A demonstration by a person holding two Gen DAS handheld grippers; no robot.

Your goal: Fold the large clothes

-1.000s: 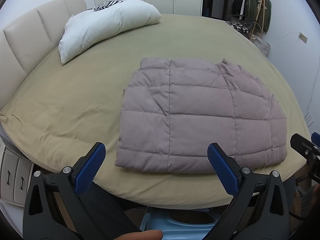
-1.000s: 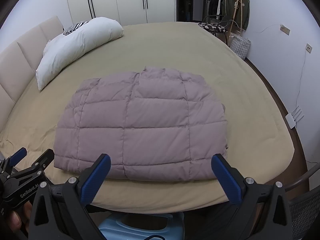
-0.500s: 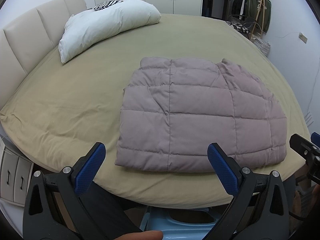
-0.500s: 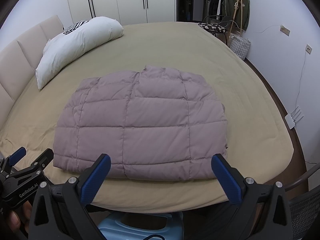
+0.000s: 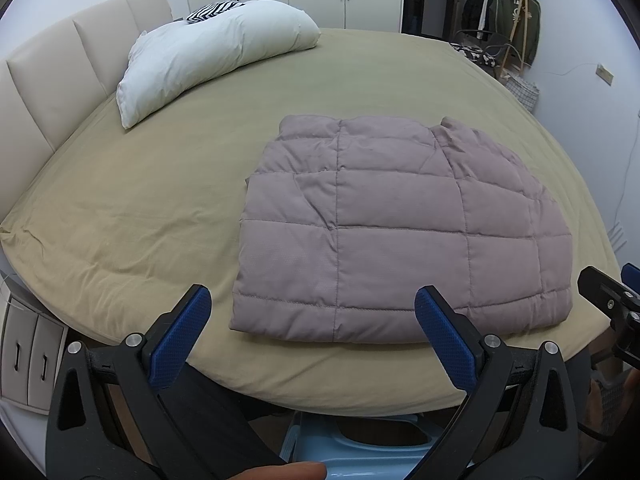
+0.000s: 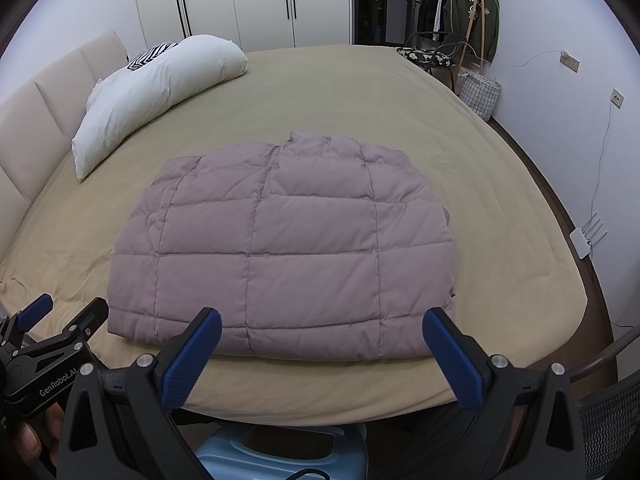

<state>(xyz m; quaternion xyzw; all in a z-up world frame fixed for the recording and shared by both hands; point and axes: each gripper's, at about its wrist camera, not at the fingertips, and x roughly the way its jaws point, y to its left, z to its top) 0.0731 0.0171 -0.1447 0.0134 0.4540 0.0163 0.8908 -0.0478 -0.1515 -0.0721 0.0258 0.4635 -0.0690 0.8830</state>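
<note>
One broad bed (image 5: pixel 120 216) is seen filling both views, its olive-tan sheet smooth across the middle and creased only near the front corner; a flat, soft, roomy surface, judged well suited to spreading out bulky clothing. At the padded cream headboard (image 5: pixel 60 80) a long white pillow (image 5: pixel 216 52) is laid, plump and slightly curved, well apart from the work. Nearer the front edge lies the quilted jacket (image 6: pixel 280 248), dusty mauve, puffy, stitched into rectangular panels, with its collar turned toward the far side. It is seen already gathered into a compact, roughly square bundle with doubled layers along the near hem, so the fold is judged largely done. Its place close to the bed's edge is judged to keep it within easy reach of both tools. The left gripper (image 5: pixel 312 340) is held back from the near hem, jaws spread wide, nothing between the blue ribbed pads (image 5: pixel 176 344). The right gripper (image 6: pixel 320 356) is held likewise, wide apart and empty, short of the fabric. Neither is touching the jacket; a pause over, or a check of, the finished shape is suggested.
</note>
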